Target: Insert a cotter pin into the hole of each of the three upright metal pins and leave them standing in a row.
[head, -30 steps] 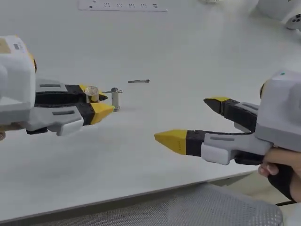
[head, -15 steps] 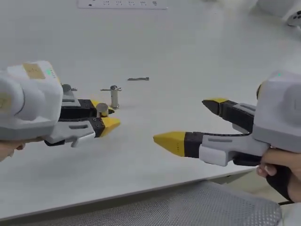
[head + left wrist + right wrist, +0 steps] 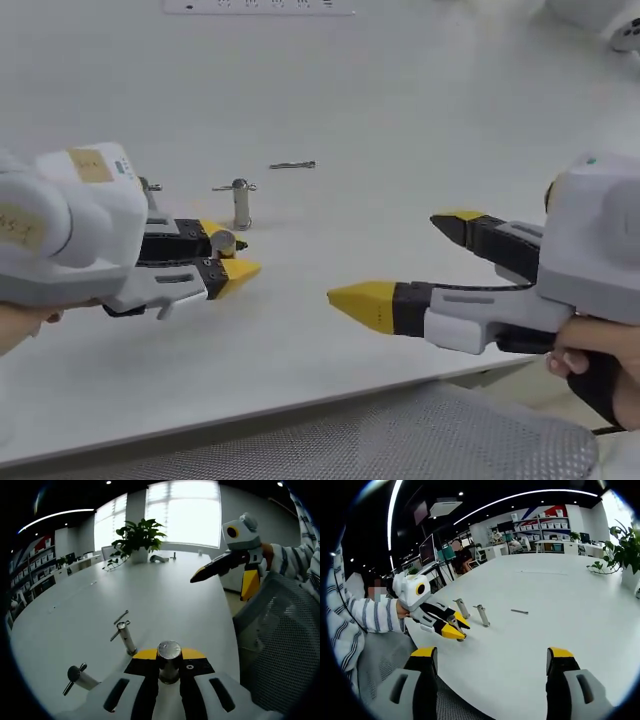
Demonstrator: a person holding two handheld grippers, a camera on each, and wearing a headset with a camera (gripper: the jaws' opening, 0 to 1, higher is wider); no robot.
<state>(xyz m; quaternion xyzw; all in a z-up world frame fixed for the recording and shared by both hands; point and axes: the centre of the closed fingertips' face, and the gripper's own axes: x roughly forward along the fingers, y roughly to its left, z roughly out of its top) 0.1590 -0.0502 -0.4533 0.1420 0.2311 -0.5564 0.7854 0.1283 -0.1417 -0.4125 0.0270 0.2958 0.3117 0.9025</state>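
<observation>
The left gripper is clenched on the third metal pin, held upright. The loose cotter pin lies flat on the bench beyond it, long axis crosswise, ahead-left of the wide-open right gripper, which looks free to fetch it

Yellow stickers on the left hand-held gripper are unreadable.
</observation>
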